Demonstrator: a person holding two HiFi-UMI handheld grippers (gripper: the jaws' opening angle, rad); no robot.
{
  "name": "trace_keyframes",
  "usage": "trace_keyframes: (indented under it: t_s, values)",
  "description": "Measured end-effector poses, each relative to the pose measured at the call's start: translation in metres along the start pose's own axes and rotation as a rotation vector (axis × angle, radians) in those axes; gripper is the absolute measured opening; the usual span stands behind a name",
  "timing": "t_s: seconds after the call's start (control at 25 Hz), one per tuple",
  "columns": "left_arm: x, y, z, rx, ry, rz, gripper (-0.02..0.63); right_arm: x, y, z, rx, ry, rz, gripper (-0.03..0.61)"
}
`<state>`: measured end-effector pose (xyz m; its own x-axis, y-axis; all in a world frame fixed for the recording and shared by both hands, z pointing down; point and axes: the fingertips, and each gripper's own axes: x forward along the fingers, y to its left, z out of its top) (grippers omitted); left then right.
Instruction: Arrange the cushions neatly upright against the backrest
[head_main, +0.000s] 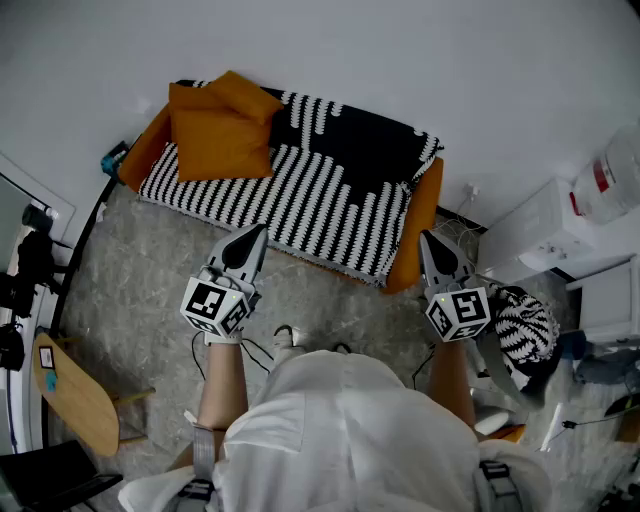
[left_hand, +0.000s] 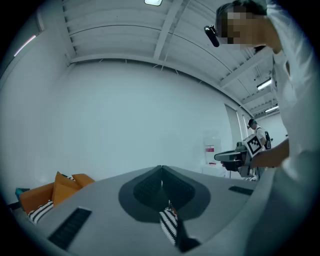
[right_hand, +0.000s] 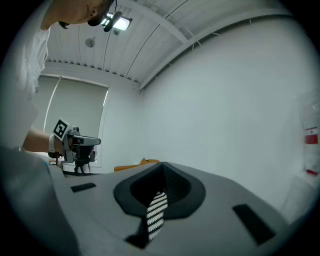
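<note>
In the head view, you are holding the left gripper (head_main: 250, 243) at lower centre-left and the right gripper (head_main: 432, 250) at lower centre-right. Both are pointing toward the sofa (head_main: 425, 215), short of its front edge and well apart from each other. The orange cushions (head_main: 220, 140) are sitting piled at the sofa's left end, in the upper left of the frame. They are resting on the black-and-white striped cover (head_main: 320, 195). One seems to be lying flat on the seat with another propped behind it, though the steep angle is making that hard to judge. A zebra-patterned bundle (head_main: 525, 328), perhaps another cushion, is lying at the right edge beside your right gripper. A wooden stool (head_main: 75, 395) is standing at lower left.

In the left gripper view, the left gripper (left_hand: 161, 172) is showing its jaws pressed together with nothing gripped; a sliver of striped fabric is showing beyond them. The orange cushions (left_hand: 65, 187) are sitting at lower left, and the right gripper (left_hand: 235, 157) is reaching in from the right.

In the right gripper view, the right gripper (right_hand: 162, 170) is likewise showing its jaws closed and empty, with striped fabric showing past them. The left gripper (right_hand: 75, 144) is appearing at left.
</note>
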<state>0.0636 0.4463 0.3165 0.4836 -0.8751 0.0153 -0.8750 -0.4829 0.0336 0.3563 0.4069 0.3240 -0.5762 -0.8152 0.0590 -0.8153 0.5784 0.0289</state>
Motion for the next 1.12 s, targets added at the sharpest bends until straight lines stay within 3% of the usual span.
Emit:
trace_keyframes:
  t_s: [0.64,1.12]
  values:
    - [-0.007,-0.013,-0.002,-0.005,-0.006,-0.01,0.015,-0.012,0.002,-0.003,-0.002,0.001,0.001,0.005]
    - [-0.028,0.007,-0.009,-0.015,0.01,0.012,0.015,0.01,0.029,-0.008,-0.006,0.009,0.068,0.006]
